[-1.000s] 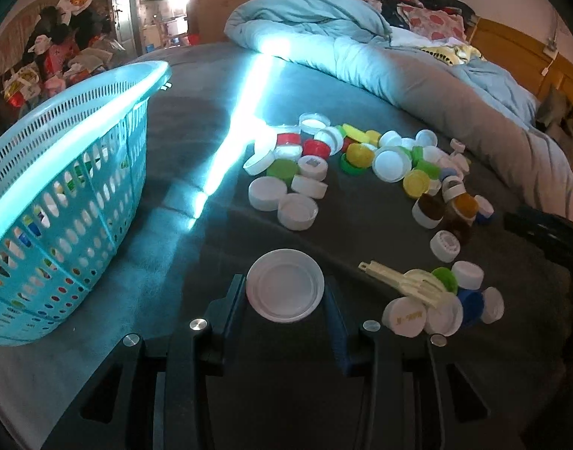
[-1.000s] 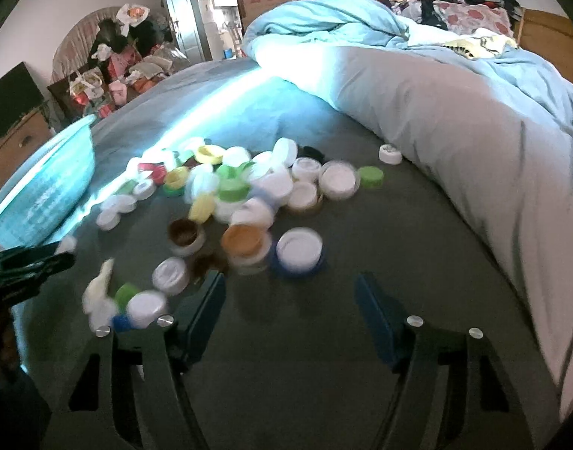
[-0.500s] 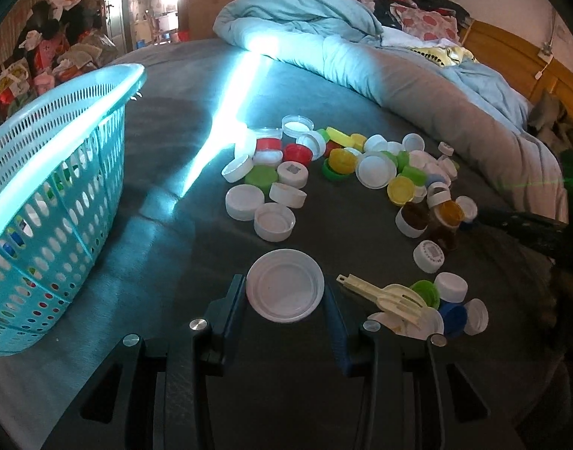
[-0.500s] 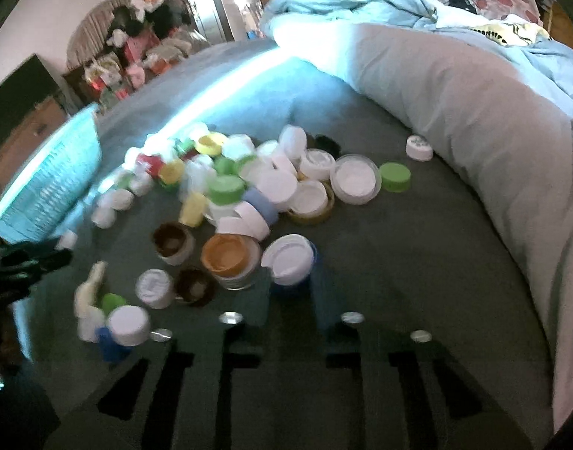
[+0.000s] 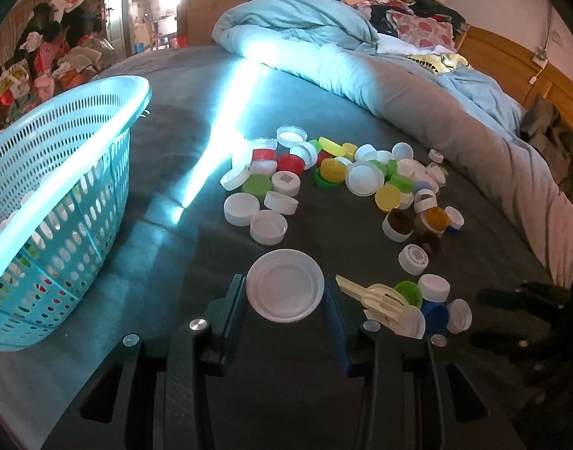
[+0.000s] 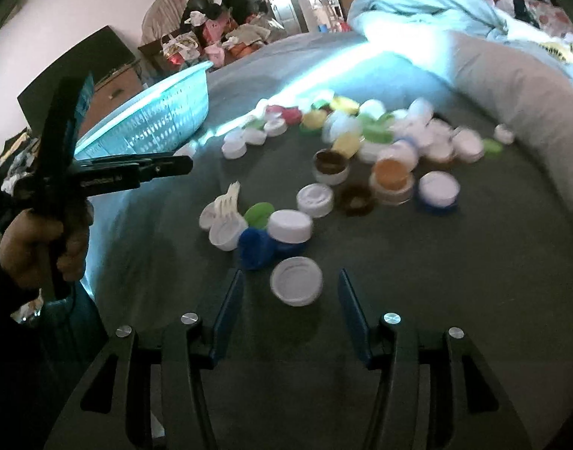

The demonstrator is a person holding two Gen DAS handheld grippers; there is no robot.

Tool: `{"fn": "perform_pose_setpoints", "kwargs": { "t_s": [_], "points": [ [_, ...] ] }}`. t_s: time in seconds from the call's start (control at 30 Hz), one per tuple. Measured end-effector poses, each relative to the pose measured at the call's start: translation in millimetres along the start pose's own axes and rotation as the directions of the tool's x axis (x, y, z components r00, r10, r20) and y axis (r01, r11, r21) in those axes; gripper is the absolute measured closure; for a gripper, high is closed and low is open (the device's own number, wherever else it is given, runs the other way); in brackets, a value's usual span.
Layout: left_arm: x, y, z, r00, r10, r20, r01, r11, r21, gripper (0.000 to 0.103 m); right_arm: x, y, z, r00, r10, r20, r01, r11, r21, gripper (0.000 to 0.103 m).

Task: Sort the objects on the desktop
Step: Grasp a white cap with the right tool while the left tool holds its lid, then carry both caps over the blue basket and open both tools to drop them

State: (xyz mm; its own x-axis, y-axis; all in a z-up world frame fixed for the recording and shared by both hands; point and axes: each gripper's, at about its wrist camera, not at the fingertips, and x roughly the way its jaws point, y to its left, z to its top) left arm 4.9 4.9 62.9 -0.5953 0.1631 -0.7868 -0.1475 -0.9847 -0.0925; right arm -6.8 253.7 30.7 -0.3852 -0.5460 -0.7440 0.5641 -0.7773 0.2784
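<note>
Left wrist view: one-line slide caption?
Left claw grips a large round white plastic lid between the perforated turquoise plastic basket and scattered coloured bottle caps on grey bedding.

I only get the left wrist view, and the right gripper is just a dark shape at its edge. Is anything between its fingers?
Observer: Yes, a white cap lies between the fingers of the right gripper. The jaws are opening, with the pads clear of it.
Operator: Anything crowding that cap?
Observer: A blue cap sits close beside it, just past the picture-left finger.
Operator: My left gripper grips the large white lid. Is its hand visible?
Observer: Yes, a hand grips its handle at the right wrist view's left edge.
</note>
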Motion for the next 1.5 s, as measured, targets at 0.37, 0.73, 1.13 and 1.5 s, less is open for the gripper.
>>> {"fn": "perform_pose_setpoints", "kwargs": {
  "t_s": [0.37,0.73,1.13,1.5],
  "points": [
    [-36.0,-7.4,11.3,0.993,0.099,0.066,-0.103,0.993,0.056,0.06,-32.8,1.3,17.6,0.985,-0.16,0.064,0.158,0.987,0.039,0.075],
    [-112.4,43.8,52.0,0.943,0.279,0.18,-0.274,0.96,-0.056,0.06,-59.8,69.7,127.7,0.971,-0.083,0.224,0.085,0.996,-0.001,0.075],
    [-155.3,142.0,60.2,0.894,0.425,0.144,-0.395,0.897,-0.198,0.06,-7.2,195.2,218.0,0.976,0.078,0.204,-0.037,0.98,-0.197,0.075],
    [-149.1,190.7,51.0,0.898,0.436,0.052,-0.416,0.883,-0.216,0.06,41.2,266.5,246.5,0.985,0.146,0.097,-0.112,0.95,-0.291,0.075]
  ]
}}
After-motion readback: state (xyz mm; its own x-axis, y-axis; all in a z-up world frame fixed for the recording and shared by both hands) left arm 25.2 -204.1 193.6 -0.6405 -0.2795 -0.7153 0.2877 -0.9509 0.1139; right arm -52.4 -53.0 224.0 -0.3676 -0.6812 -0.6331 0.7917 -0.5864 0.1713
